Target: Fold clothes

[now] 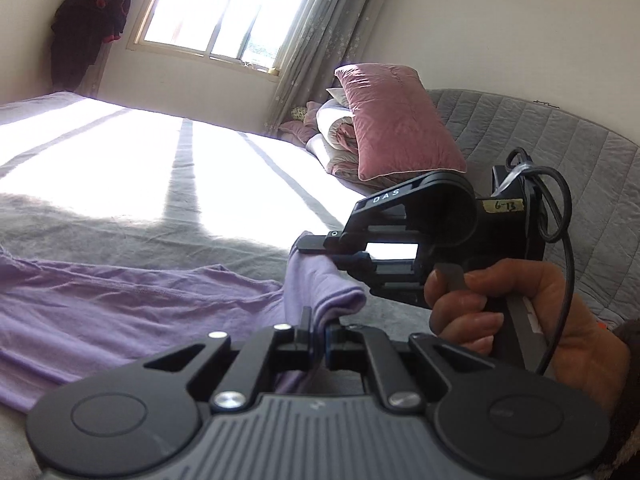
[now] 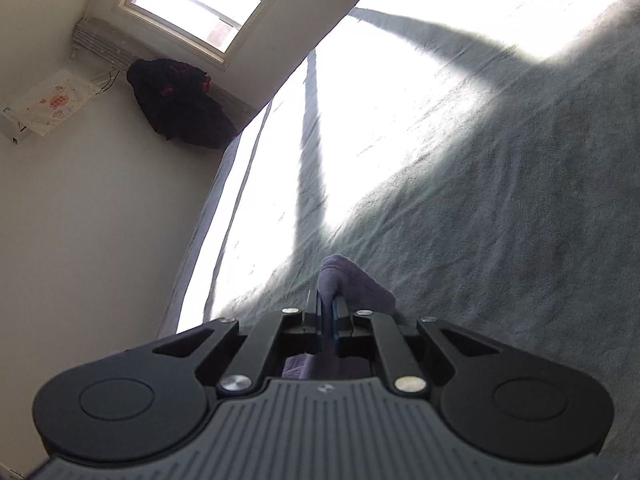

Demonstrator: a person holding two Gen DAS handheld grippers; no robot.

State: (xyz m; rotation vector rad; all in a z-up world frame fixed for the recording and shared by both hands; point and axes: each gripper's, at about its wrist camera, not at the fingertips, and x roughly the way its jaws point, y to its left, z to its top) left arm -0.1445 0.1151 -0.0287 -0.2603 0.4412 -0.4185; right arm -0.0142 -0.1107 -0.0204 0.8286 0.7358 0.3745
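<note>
Fingers (image 1: 308, 320) of left gripper (image 1: 318, 330) are clamped on purple garment (image 1: 120, 312), spread on grey bed (image 1: 200, 232) at left; right gripper (image 2: 327, 316) is pinched on the same raised edge, likely for folding over.

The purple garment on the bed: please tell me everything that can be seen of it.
The purple garment is a soft lilac knit, thin and slightly wrinkled. Most of it lies spread on the grey bed cover, reaching to the left. One edge is lifted and bunched into a fold: the left gripper is shut on it, and the right gripper pinches the same raised part just above. No print or buttons are visible.
</note>
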